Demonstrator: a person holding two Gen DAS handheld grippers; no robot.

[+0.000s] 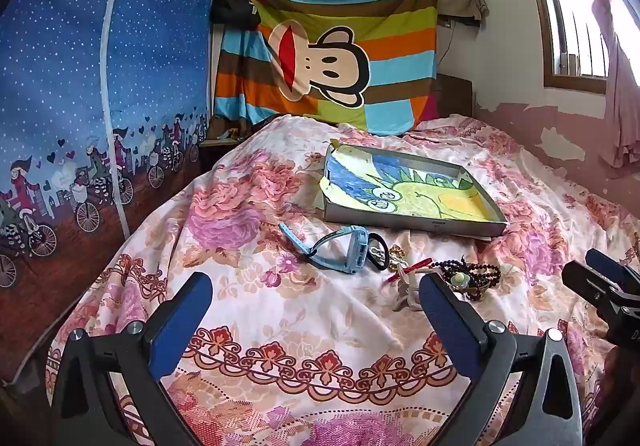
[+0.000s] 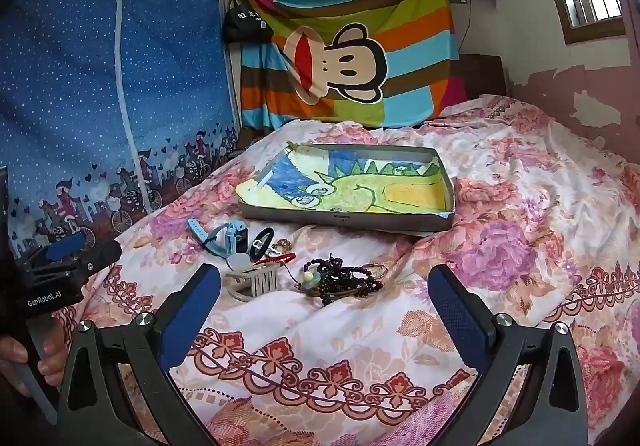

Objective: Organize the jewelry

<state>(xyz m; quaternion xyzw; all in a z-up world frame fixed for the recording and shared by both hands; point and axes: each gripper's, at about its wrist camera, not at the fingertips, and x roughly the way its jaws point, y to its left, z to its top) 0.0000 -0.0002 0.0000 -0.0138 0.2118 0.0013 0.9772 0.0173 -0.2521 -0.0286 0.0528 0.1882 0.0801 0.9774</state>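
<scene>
The fingers (image 1: 184, 310) of my left gripper (image 1: 316, 306) stand wide apart with nothing between the pads, and the fingers (image 2: 456, 310) of my right gripper (image 2: 326, 304) stand equally spread and empty; both tools hover above the floral bedsheet (image 2: 520, 246) short of the items. Status, as I judge it: the task has not visibly begun. The tray (image 2: 448, 219), a shallow grey box lined with a crayon drawing, lies beyond the fingertips of both grippers and holds no jewelry that I can see. All items remain loose on the sheet between the fingertips and the tray. Ahead of the left gripper's span lies the blue watch (image 1: 344, 248) with its strap extended away to the left; touching it on the right is a black hair tie (image 1: 380, 248), then a small gold-coloured piece (image 1: 398, 252) too small to identify. Just beyond the left gripper's right fingertip sit a pale hair claw (image 2: 256, 278), a thin red cord (image 2: 280, 258) and the dark beaded bracelets (image 2: 352, 278), bunched with a pale green charm (image 2: 308, 277). From the right gripper, the bracelets lie just ahead of the gap between the fingers, the claw near the left fingertip. Remaining work: every item, presumably to go into the tray. The tangled bracelets may lift as one clump.
</scene>
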